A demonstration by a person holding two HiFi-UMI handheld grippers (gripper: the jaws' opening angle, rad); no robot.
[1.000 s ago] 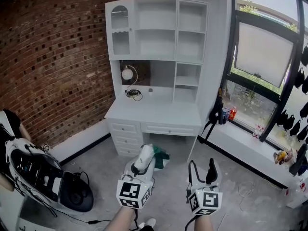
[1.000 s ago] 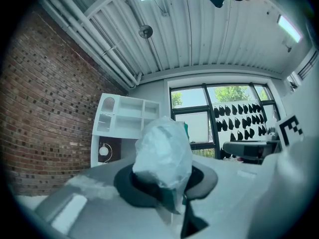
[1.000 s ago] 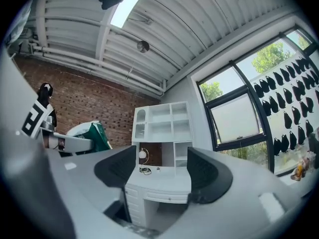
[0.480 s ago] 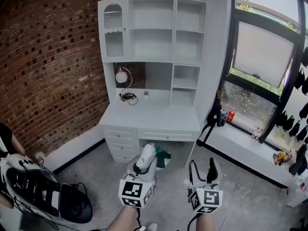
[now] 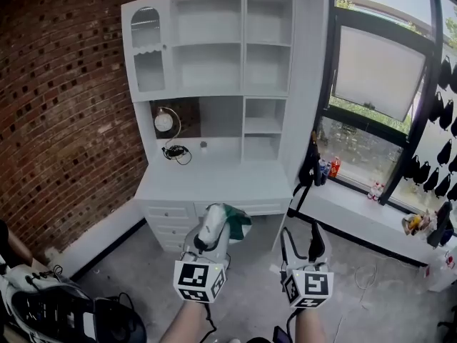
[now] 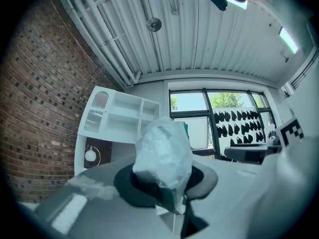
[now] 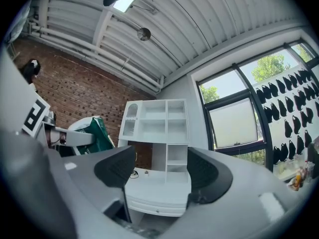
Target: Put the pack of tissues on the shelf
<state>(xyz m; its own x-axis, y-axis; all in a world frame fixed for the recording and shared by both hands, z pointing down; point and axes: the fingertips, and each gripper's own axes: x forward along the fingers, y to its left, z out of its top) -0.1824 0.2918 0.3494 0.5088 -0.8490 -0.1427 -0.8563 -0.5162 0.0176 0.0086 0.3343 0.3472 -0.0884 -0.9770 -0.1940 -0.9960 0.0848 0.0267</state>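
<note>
Right now the pack of tissues [image 6: 164, 153] is sitting clamped between the left gripper's [image 5: 206, 249] fingers, sticking out past their tips, its wrapper possibly crumpled. Beside it, the right gripper's [image 7: 162, 171] fingers are standing spread, gripping nothing. Beyond both sets of fingertips, the white shelf [image 5: 214, 45] is rising above a desk [image 5: 214, 184].

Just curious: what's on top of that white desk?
At the desk's back left, what looks like a small round lamp and a tangle of black cord; a tiny object beside them is too small to tell. The pack of tissues hides part of its front.
</note>
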